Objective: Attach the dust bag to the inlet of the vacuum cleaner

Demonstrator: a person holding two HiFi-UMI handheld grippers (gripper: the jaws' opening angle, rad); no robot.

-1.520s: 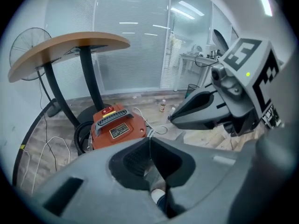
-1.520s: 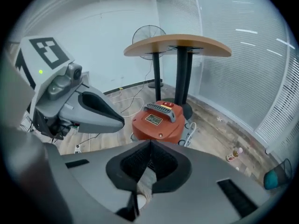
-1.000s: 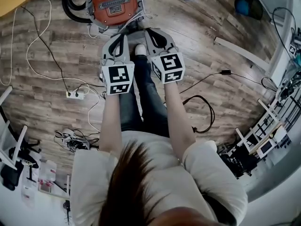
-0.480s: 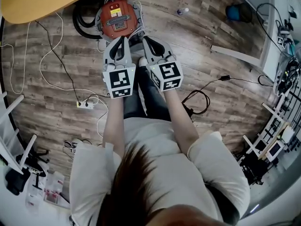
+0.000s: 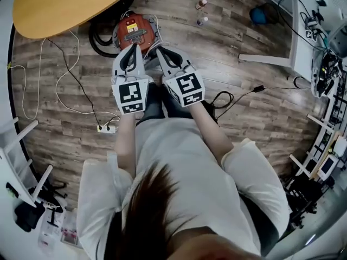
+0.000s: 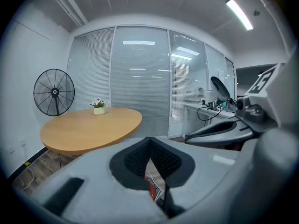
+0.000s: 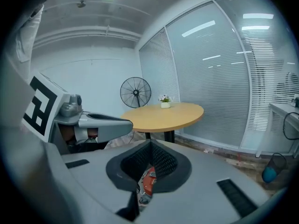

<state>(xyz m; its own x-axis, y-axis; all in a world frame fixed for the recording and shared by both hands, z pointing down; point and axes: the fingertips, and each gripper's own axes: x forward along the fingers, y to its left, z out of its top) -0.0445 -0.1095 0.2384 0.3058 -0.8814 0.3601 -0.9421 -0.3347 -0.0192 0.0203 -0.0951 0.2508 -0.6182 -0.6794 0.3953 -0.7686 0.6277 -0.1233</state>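
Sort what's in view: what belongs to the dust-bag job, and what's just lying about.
Job:
orange vacuum cleaner
black hose beside it
left gripper and right gripper, both shut and empty
No dust bag shows in any view.

Lying about:
round table
power strip
two bottles
standing fan
flower pot

Head camera up high, two gripper cameras out front.
The head view looks steeply down over the person to the floor. Both gripper views face almost level along their jaws, and they share the round table, the fan and a sliver of vacuum cleaner.
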